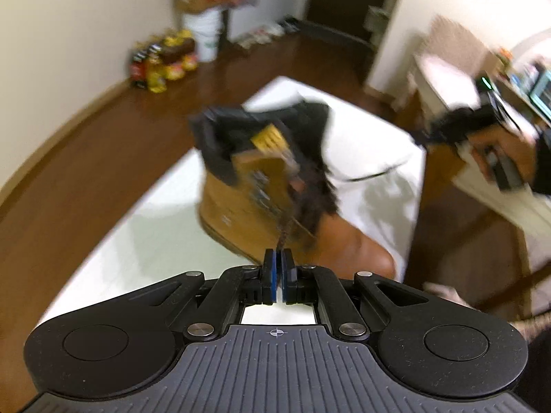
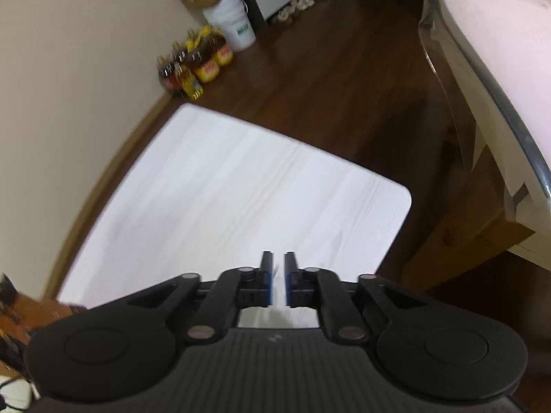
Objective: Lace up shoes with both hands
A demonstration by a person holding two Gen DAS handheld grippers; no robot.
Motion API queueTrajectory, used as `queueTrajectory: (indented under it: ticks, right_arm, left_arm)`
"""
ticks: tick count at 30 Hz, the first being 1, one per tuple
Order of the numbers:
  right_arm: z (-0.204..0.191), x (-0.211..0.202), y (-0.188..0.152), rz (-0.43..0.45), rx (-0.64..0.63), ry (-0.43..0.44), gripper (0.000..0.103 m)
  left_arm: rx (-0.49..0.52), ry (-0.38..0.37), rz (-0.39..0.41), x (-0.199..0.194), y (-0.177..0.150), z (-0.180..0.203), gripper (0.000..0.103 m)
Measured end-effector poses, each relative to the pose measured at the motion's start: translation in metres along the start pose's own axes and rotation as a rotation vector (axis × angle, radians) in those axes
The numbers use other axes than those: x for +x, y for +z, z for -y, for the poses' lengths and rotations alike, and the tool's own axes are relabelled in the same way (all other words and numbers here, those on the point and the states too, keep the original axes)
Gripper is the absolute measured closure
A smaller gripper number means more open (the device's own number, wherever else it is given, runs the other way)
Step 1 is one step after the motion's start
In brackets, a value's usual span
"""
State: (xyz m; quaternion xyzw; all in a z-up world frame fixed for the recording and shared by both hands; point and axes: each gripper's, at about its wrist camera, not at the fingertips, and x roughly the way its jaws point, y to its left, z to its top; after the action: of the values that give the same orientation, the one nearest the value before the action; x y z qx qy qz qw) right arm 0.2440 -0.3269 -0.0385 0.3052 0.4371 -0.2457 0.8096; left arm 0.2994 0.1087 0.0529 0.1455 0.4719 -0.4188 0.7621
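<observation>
Dark wood floor [image 2: 344, 79] all around, with a white worktop [image 2: 220, 186] in the middle and a bunch of bottles [image 2: 196, 62] plus a white bucket [image 2: 237, 24] parked by the wall. From our left wrist view we've got the tan boot [image 1: 241, 203] with its black collar standing on the worktop, pretty blurry. Our left tongs [image 1: 278, 258] are nearly closed, pinching the brown lace [image 1: 283, 234], which runs taut from the tips up to the boot's front. Our right tongs [image 2: 279, 261] hang over a bare part of the worktop with a clear gap between the blue pads [image 2: 270, 284] and nothing in there. In the left view they show off to the right, held in our hand [image 1: 499, 151], well apart from the boot.
</observation>
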Motion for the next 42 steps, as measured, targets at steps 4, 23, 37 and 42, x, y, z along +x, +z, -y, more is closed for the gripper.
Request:
queueTrajectory:
  ticks: [4,23,37,42]
  right_arm:
    - [-0.01,-0.007,-0.011,0.001,-0.004,-0.005,0.086]
    - [-0.245,-0.061,-0.162,-0.13,-0.727,0.47,0.086]
    - [-0.331,0.01,-0.265,-0.185,-1.2,0.281,0.086]
    - [-0.339,0.025,-0.269,-0.165,-1.189,0.242,0.086]
  left_arm:
    - [-0.072,0.024,-0.07,0.014,-0.031,-0.02,0.09]
    - [-0.223,0.058,-0.183,0.052,-0.073,-0.089,0.084]
    - [-0.187,0.05,-0.181,0.033,-0.102,-0.101,0.084]
    - [-0.208,0.049,-0.154,0.02,-0.11,-0.107,0.084]
